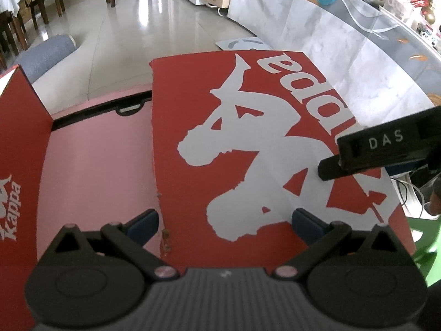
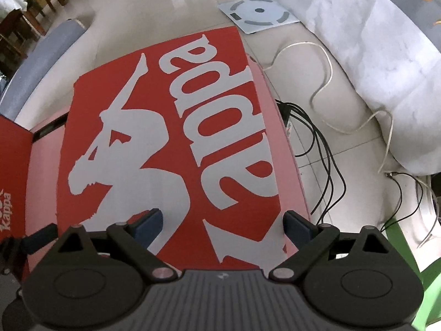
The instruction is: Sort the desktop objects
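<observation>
Both of your claws stand spread with nothing between the pads: the left claw (image 1: 224, 222) and the right claw (image 2: 223, 223) hang over the red lid (image 1: 248, 151), which lies flat on the pink counter (image 1: 99, 165). At the left edge stands the red box wall (image 1: 19, 143), cut off by the frame, so you cannot see what it contains. Beyond the counter's right side, dark cables (image 2: 325, 165) trail over the floor.

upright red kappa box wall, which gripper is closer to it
Left. The left gripper hovers over the lid's left edge, just across the pink surface from the upright red wall. The right gripper hangs over the lid's right part.
</observation>
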`<state>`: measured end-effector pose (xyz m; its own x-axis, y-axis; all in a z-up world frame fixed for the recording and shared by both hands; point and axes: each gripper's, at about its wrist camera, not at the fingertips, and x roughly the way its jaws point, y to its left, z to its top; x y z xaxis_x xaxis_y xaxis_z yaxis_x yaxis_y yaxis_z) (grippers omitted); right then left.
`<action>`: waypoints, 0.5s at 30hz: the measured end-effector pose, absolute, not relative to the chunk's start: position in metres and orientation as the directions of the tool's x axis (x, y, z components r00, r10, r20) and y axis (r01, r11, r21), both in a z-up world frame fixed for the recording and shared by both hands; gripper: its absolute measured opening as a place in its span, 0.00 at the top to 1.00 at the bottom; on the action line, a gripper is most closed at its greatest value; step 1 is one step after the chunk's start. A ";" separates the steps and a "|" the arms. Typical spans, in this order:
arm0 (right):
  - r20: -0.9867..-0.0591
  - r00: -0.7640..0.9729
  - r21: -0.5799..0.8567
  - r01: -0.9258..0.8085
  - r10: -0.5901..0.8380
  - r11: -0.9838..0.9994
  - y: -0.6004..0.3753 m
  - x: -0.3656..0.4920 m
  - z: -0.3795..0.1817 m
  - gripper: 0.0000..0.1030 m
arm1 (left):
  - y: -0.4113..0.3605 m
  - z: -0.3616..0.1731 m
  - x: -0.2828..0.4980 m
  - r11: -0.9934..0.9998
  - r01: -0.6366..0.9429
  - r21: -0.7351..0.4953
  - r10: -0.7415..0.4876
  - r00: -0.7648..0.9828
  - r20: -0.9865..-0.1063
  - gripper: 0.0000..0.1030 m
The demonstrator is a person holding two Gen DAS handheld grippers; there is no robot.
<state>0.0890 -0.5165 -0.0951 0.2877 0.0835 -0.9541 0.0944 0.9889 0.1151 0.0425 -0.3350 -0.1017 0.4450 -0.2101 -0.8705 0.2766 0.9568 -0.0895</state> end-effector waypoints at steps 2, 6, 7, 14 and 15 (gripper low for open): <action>-0.953 0.288 0.122 0.084 0.093 0.989 -0.516 0.088 -0.095 0.09 | -0.335 -0.101 0.042 0.958 0.275 -0.084 -0.205 0.447 -0.871 0.00; -0.952 0.286 0.125 0.044 0.107 0.991 -0.511 0.086 -0.097 0.08 | -0.331 -0.101 0.041 0.960 0.266 -0.082 -0.199 0.449 -0.871 0.00; -0.952 0.284 0.125 0.032 0.111 0.992 -0.510 0.086 -0.097 0.08 | -0.330 -0.101 0.041 0.961 0.264 -0.081 -0.197 0.449 -0.872 0.00; -0.951 0.272 0.135 -0.061 0.146 0.989 -0.495 0.079 -0.102 0.08 | -0.322 -0.099 0.039 0.966 0.248 -0.066 -0.176 0.455 -0.873 0.00; -0.951 0.270 0.137 -0.080 0.153 0.987 -0.491 0.077 -0.102 0.08 | -0.320 -0.099 0.039 0.967 0.248 -0.064 -0.175 0.454 -0.874 0.00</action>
